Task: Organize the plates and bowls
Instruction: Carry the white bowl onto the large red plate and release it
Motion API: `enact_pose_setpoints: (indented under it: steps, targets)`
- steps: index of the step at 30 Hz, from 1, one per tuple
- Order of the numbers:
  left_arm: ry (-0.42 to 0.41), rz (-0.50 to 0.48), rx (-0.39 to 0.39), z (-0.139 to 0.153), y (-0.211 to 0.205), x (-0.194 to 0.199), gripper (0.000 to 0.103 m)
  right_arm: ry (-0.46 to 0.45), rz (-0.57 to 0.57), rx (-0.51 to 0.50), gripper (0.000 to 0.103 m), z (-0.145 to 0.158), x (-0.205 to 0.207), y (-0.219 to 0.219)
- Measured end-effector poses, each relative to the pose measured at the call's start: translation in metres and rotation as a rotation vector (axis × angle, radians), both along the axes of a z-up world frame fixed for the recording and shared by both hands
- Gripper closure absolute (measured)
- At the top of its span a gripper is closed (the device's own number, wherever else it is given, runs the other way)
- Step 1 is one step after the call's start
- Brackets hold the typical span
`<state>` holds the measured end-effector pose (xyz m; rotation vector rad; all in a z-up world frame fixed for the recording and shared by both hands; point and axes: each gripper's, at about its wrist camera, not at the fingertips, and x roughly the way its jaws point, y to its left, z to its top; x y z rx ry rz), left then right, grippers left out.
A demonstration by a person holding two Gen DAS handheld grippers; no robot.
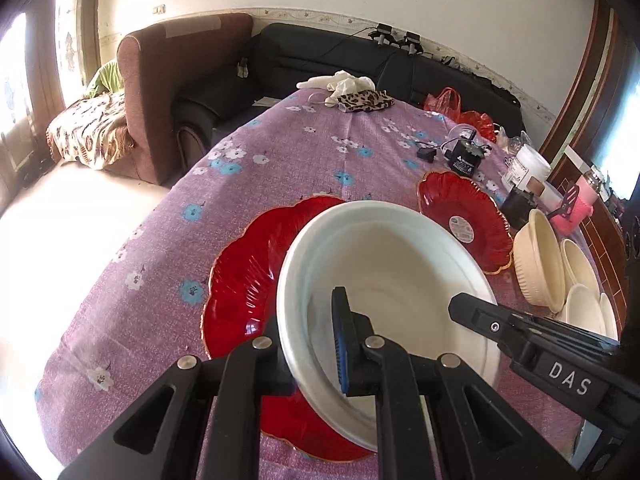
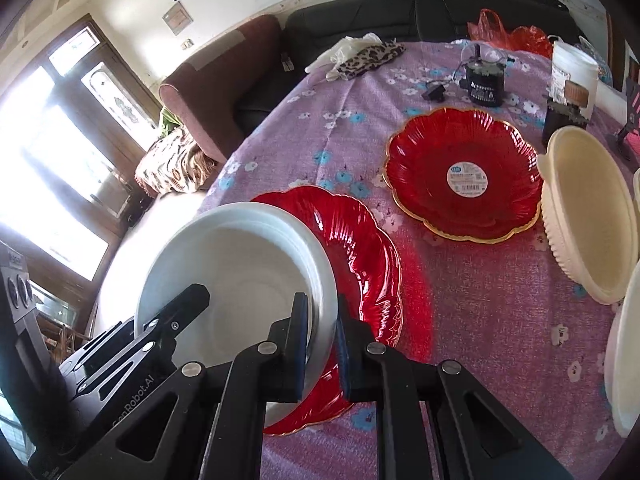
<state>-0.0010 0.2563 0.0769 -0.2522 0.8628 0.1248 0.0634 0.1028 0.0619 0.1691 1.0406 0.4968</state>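
Observation:
A white bowl [image 1: 392, 272] [image 2: 240, 264] is held tilted over a red scalloped plate [image 1: 240, 280] [image 2: 360, 248] on the purple flowered tablecloth. My left gripper [image 1: 310, 344] [image 2: 188, 300] is shut on the bowl's left rim. On the opposite rim my right gripper [image 2: 322, 320] [image 1: 460, 304] is shut too. Whether the bowl touches the plate is hidden. A second red plate [image 1: 460, 220] [image 2: 464, 176] with a round sticker lies farther right. Cream ribbed bowls [image 1: 536, 264] [image 2: 588, 216] and white plates [image 1: 584, 312] [image 2: 624, 360] stand at the right edge.
Behind the plates stand a black device [image 1: 464, 156] with a cable, a white jar [image 1: 528, 168] and a red plastic bag [image 2: 504, 32]. White gloves and a leopard-print cloth [image 1: 360, 98] lie at the far end. The table's left edge [image 1: 132, 232] drops to the floor; sofas stand beyond.

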Motion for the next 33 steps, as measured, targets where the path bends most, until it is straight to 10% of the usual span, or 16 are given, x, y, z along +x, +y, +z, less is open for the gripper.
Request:
enact_pose_setpoints:
  steps: [17,20,22,33]
  targets:
    - [0.056,0.044,0.022,-0.024,0.008,0.017,0.084,0.045,0.008,-0.011,0.088,-0.026,0.019,0.014]
    - [0.055,0.050,0.019,-0.025,0.010,0.017,0.063,0.035,0.008,-0.014,0.088,-0.026,0.019,0.016]
    - [0.039,0.060,0.013,-0.022,0.012,0.015,0.031,0.019,0.001,-0.025,0.089,-0.024,0.017,0.018]
    - [-0.021,0.094,-0.112,-0.001,0.035,-0.009,0.028,-0.059,-0.039,-0.017,0.065,-0.004,-0.001,0.000]
